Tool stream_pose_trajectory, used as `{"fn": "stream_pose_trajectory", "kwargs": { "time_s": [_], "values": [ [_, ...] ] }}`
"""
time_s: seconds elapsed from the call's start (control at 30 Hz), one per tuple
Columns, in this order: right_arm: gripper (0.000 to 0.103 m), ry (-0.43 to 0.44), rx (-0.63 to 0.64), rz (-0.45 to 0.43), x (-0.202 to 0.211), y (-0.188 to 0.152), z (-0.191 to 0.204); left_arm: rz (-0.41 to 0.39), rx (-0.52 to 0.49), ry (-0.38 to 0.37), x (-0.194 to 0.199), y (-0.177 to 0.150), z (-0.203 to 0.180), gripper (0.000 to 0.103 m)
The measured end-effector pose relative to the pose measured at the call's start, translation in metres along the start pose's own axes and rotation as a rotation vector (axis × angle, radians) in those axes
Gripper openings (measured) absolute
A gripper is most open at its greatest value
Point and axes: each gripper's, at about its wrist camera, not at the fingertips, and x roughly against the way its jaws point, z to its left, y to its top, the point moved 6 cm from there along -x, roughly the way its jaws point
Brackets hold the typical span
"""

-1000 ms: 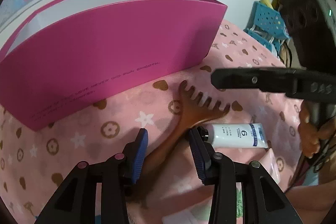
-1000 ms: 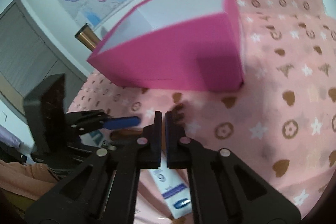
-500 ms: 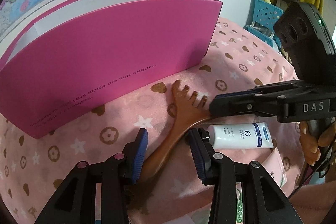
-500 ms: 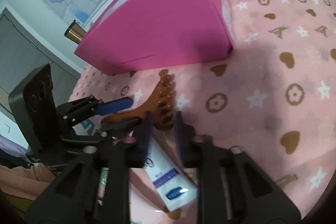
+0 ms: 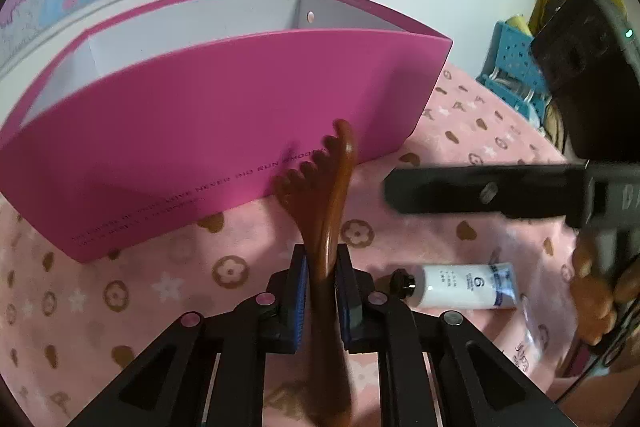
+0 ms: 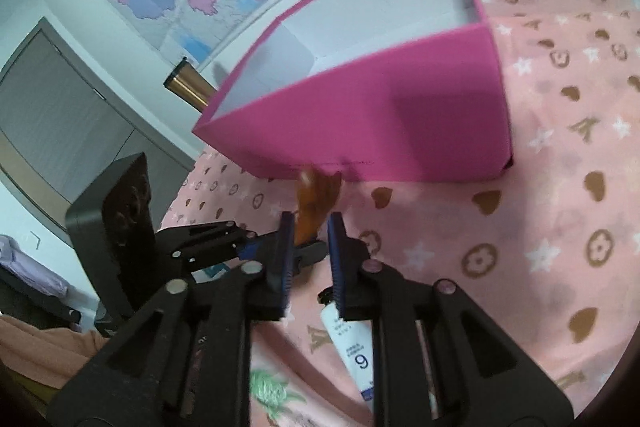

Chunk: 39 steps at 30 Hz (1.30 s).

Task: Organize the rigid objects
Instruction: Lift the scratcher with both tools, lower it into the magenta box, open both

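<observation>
The left claw (image 5: 321, 269) is clamping the handle of the brown wooden comb (image 5: 326, 187), its toothed head lifted in front of the pink box (image 5: 224, 115). The right claw (image 6: 309, 251) is opening with nothing between its pads, hanging above the white tube (image 5: 466, 285) lying on the pink patterned cloth (image 5: 460, 131).

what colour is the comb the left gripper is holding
Warm reddish brown, like polished wood. The comb shows best in the left wrist view, clamped in the left gripper.

I count one pink box (image 5: 224, 131), one wooden comb (image 5: 326, 211), one white tube (image 5: 466, 285), and my two tongs (image 5: 322, 291) (image 6: 308, 259).
</observation>
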Motion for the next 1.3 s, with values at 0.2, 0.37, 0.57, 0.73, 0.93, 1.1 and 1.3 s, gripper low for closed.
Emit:
{"fn": "stream_pose_trajectory", "kwargs": {
  "time_s": [0.2,0.37,0.57,0.73,0.93,1.1,1.3],
  "values": [
    [0.044,0.017,-0.077,0.071,-0.030,-0.003,-0.009,0.009,-0.007,0.007,-0.005,-0.004,-0.002,0.012],
    [0.044,0.015,-0.112,0.095,-0.050,0.004,-0.007,-0.013,-0.021,0.012,0.001,-0.002,-0.005,0.012],
    [0.020,0.034,-0.085,0.058,-0.044,0.009,0.007,-0.041,-0.045,0.021,0.023,0.001,-0.009,0.013],
    [0.017,0.037,-0.016,-0.043,-0.009,0.029,0.032,-0.109,-0.069,-0.005,0.055,0.020,-0.018,0.013],
    [0.016,0.057,0.055,-0.149,0.032,0.064,0.057,-0.199,-0.121,-0.016,0.092,0.061,-0.023,0.016],
    [0.016,0.050,0.080,-0.232,0.053,0.098,0.063,-0.242,-0.172,0.002,0.101,0.102,-0.030,0.016],
    [0.016,0.023,0.063,-0.291,0.057,0.131,0.053,-0.227,-0.197,0.023,0.091,0.128,-0.016,0.017]
  ]
}}
